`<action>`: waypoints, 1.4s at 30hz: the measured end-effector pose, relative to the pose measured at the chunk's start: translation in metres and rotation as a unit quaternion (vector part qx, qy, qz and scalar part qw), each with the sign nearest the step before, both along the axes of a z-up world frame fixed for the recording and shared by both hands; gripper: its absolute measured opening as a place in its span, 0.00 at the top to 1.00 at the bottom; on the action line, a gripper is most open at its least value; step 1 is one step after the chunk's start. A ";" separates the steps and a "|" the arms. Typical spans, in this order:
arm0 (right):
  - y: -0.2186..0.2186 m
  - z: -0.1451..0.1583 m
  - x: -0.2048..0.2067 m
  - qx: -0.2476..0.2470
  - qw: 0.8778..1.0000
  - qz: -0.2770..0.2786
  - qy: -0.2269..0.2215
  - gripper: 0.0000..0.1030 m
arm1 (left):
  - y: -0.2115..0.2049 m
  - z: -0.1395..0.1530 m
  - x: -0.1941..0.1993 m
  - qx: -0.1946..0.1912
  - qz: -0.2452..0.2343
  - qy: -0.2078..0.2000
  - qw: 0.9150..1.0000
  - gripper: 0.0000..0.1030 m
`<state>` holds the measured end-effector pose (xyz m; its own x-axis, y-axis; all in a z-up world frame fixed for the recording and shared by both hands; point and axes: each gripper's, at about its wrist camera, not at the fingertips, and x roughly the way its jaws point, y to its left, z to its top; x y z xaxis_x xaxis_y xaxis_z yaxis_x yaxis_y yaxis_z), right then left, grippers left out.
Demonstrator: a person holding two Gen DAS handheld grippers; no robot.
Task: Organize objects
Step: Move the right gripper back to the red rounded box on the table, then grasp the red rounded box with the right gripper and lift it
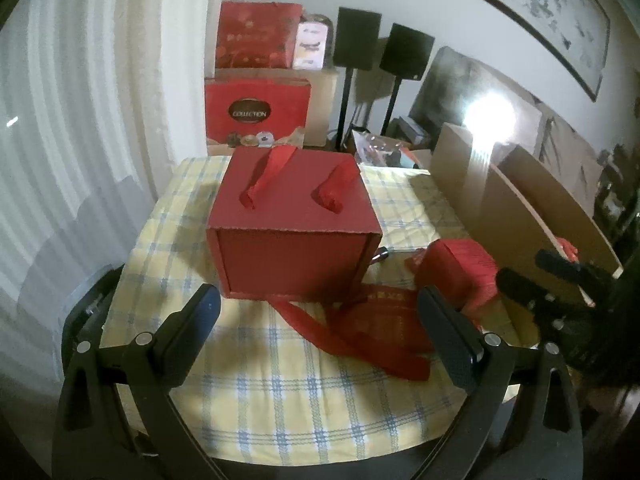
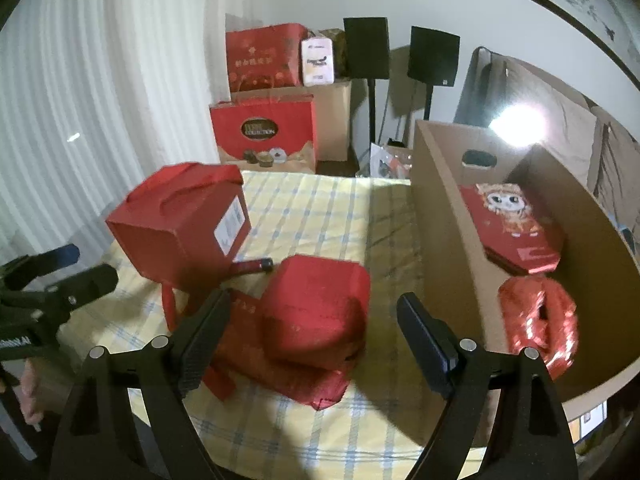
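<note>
Right wrist view: a cardboard box [image 2: 448, 216] stands right of the jaws. Left wrist view: a red gift box [image 1: 294, 224] sits on the checked bench [image 1: 280, 400] just ahead of the left gripper [image 1: 318, 320], jaws apart, empty. A red pouch [image 2: 316, 308] lies between the right gripper [image 2: 312, 332] jaws, also apart, on a flattened red bag [image 2: 296, 380].
</note>
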<state>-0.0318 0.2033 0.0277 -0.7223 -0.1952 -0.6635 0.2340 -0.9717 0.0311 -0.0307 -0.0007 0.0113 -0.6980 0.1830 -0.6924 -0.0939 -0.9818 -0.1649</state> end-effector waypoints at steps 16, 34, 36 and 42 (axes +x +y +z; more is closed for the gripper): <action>-0.022 -0.029 0.016 0.022 0.999 -0.024 0.017 0.16 | 0.000 -0.010 -0.004 0.011 0.005 -0.005 1.000 0.05; -0.010 -0.061 -0.018 -0.005 0.998 -0.066 0.004 0.20 | 0.002 -0.019 -0.010 0.020 -0.005 -0.019 1.000 0.05; -0.010 -0.060 -0.019 -0.001 0.998 -0.062 0.005 0.20 | 0.002 -0.020 -0.012 0.021 -0.006 -0.020 1.000 0.05; -0.009 -0.051 -0.019 -0.003 0.999 -0.045 -0.013 0.20 | 0.005 -0.019 -0.012 0.013 -0.015 -0.017 1.000 0.05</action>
